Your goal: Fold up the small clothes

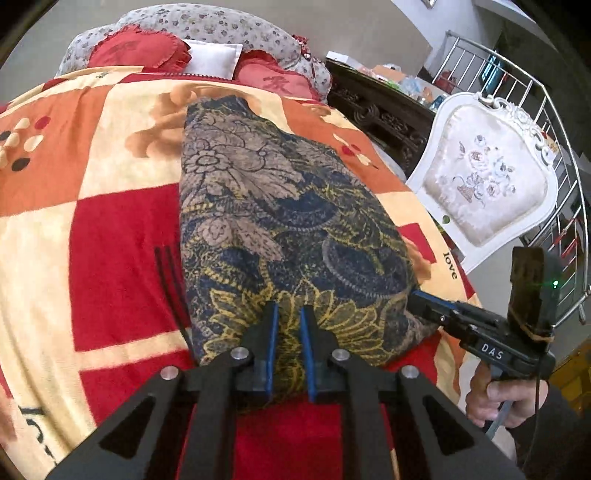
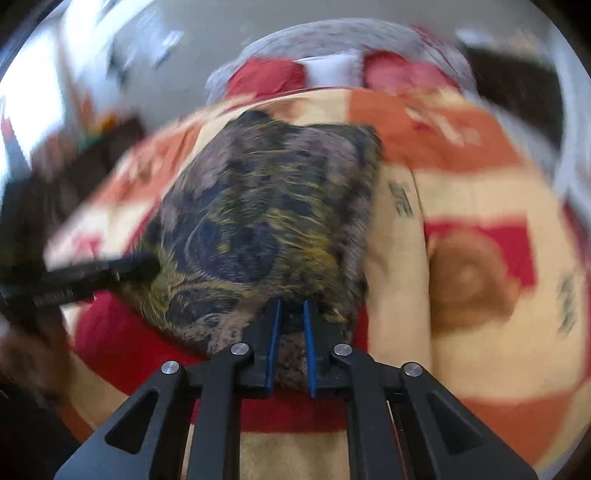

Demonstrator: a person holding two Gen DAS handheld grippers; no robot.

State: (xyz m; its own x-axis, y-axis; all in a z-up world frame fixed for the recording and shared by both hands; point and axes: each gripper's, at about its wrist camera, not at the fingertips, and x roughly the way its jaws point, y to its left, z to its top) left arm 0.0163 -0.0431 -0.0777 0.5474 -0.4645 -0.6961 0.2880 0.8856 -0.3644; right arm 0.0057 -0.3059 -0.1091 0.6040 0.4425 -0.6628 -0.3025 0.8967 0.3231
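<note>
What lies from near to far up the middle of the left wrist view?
Left gripper → dark floral-print garment → red, orange and cream checked blanket → white pillow → grey floral pillow.

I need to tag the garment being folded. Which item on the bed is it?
Start at the bed's red, orange and cream checked blanket. Lying lengthwise on it is a dark navy cloth with grey and yellow flowers, the only dark, finely patterned piece there.
</note>
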